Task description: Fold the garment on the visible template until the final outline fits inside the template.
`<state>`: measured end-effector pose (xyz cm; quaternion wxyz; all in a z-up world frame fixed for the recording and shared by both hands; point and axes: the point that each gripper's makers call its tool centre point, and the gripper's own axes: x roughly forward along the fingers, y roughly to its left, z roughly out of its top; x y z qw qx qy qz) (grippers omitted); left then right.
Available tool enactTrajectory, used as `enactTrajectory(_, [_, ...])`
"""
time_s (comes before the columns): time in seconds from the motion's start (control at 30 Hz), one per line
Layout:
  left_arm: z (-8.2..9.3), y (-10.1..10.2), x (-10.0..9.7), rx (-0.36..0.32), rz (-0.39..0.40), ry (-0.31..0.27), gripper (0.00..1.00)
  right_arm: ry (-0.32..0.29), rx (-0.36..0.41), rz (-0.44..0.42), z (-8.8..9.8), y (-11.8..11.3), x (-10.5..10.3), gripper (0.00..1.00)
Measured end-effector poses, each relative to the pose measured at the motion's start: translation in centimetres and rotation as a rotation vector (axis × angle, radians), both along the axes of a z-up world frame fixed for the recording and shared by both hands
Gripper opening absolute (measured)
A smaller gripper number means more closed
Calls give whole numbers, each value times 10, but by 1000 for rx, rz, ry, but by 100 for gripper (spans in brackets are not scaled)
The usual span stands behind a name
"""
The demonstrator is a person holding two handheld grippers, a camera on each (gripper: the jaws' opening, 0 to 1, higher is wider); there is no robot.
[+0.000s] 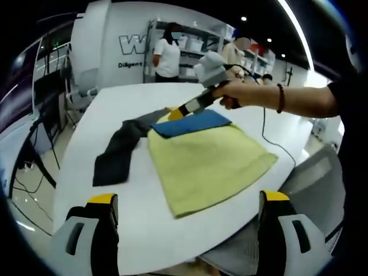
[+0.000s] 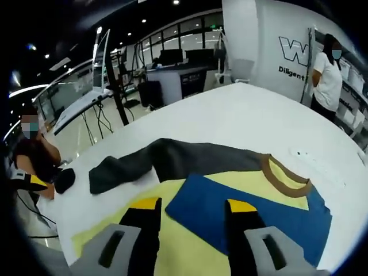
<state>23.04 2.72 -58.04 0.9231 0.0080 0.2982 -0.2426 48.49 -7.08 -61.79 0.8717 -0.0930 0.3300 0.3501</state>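
Right now the garment [image 1: 207,155] sits mid-table [image 1: 241,92] — grey sleeve [image 2: 172,158] trailing toward 9 o'clock. Right gripper [image 2: 190,207] hovers released over the blue panel [image 2: 253,215]; left gripper [image 1: 187,201] released, well back. Risk: the sleeve stays outside the outline.

Bright, even indoor lighting, with strong fisheye bending in both views.

Lit from above by ceiling lamps: a long light strip [image 1: 296,31] in the left gripper view, small round spots [image 2: 176,2] in the right gripper view. Very bright on the white table [image 1: 144,230], close to washed out, with almost no texture visible there. Only soft, faint shadows under the garment [image 2: 230,195], no hard edges. Sharp enough in the centre, softer toward the sides. Strongly curved at the borders, so straight shelves and walls look bent. Slightly blurred on the other gripper [image 1: 183,110] and the hand [image 1: 236,95] holding it. Darker in the far room behind the table.
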Motion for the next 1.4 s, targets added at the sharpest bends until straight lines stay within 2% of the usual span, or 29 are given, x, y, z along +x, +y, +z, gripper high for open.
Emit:
enactTrajectory(0.2, [2, -3, 1, 4, -10, -5, 99, -14, 14, -81, 3, -25, 8, 69])
enactTrajectory(0.37, [5, -5, 2, 8, -19, -20, 99, -29, -4, -132, 3, -49, 12, 87])
enactTrajectory(0.63, [6, -6, 4, 8, -23, -17, 99, -46, -6, -199, 1, -80, 13, 99])
enactTrajectory(1.13, [6, -6, 5, 12, -19, -17, 99, -44, -23, -268, -5, -128, 12, 99])
enactTrajectory(1.4, [5, -8, 5, 15, -27, -18, 99, -55, -42, -314, -6, -160, 13, 97])
